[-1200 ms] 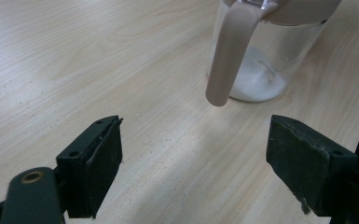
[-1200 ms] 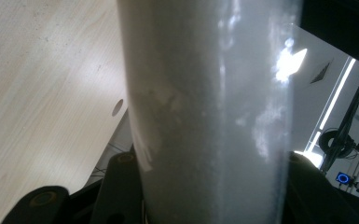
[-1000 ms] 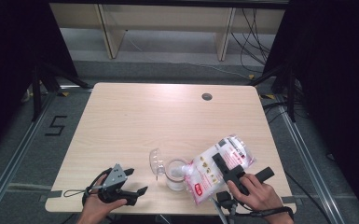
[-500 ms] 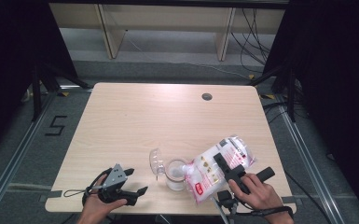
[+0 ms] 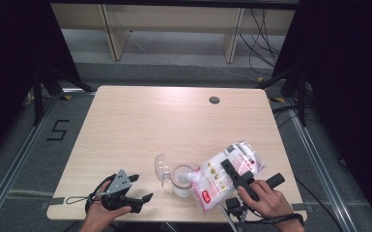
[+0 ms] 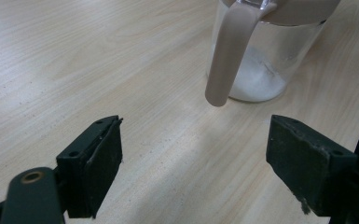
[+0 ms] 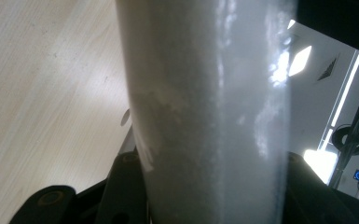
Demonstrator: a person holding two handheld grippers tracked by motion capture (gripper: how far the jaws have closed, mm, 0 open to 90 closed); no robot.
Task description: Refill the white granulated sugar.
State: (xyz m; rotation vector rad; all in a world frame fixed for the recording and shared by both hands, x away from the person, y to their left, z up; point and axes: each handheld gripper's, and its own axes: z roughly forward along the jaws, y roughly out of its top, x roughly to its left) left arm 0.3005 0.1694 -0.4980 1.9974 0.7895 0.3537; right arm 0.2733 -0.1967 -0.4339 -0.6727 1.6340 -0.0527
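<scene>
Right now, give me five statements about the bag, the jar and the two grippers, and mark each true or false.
1. The right gripper holds the bag tilted, its mouth at the jar. True.
2. The left gripper grips the jar's lid. False: its jaws stand open and empty, apart from the jar.
3. The jar holds some white grains. True.
4. The jar's lid is shut. False: it hangs open to the side.
5. The bag lies flat on the table. False: it is lifted and tilted.
</scene>
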